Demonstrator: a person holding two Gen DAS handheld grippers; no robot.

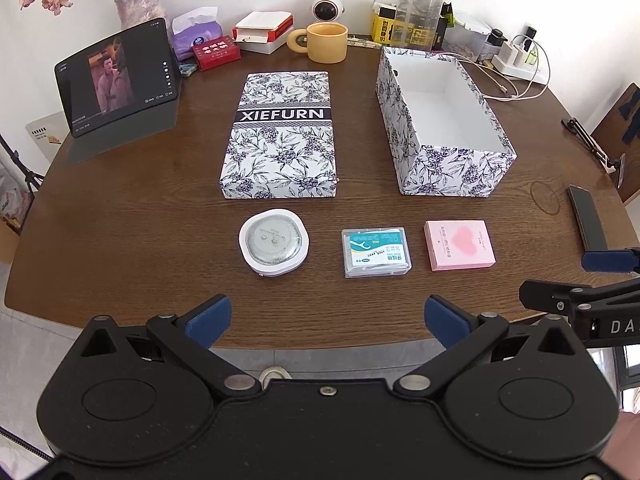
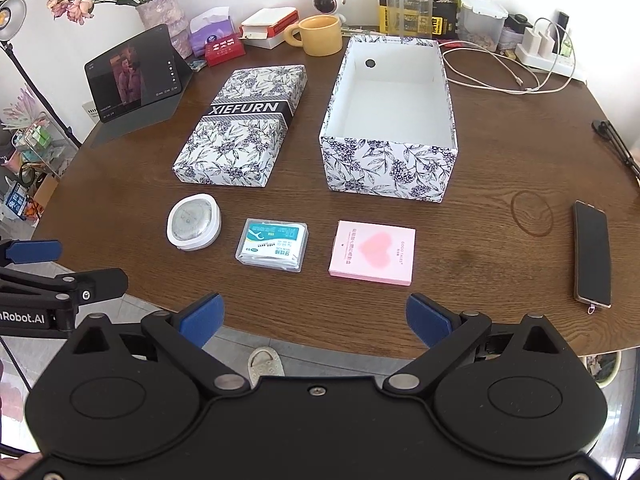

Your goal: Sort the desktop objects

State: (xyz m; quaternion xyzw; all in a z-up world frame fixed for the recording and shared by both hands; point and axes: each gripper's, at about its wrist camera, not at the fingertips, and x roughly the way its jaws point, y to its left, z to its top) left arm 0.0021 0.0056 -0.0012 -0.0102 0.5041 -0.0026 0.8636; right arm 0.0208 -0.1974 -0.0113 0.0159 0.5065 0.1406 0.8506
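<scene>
Three small items lie in a row near the table's front edge: a round white case (image 1: 274, 242) (image 2: 194, 221), a clear floss-pick box (image 1: 377, 252) (image 2: 274, 244) and a flat pink packet with a heart (image 1: 459, 244) (image 2: 373, 253). Behind them stand an empty floral box (image 1: 460, 168) (image 2: 390, 172) and its lid (image 1: 280, 136) (image 2: 244, 124) marked XIEFURN. My left gripper (image 1: 328, 322) is open over the front edge, below the floss box. My right gripper (image 2: 316, 320) is open too, nothing between its fingers. Each gripper shows at the other view's side.
A phone (image 1: 587, 216) (image 2: 593, 254) lies at the right. A propped tablet (image 1: 116, 76) (image 2: 134, 74), flower vase, tissues, red box, yellow mug (image 1: 325, 42) (image 2: 318, 35), small camera, jug, containers and charger cables (image 2: 500, 76) line the back of the brown table (image 1: 120, 220).
</scene>
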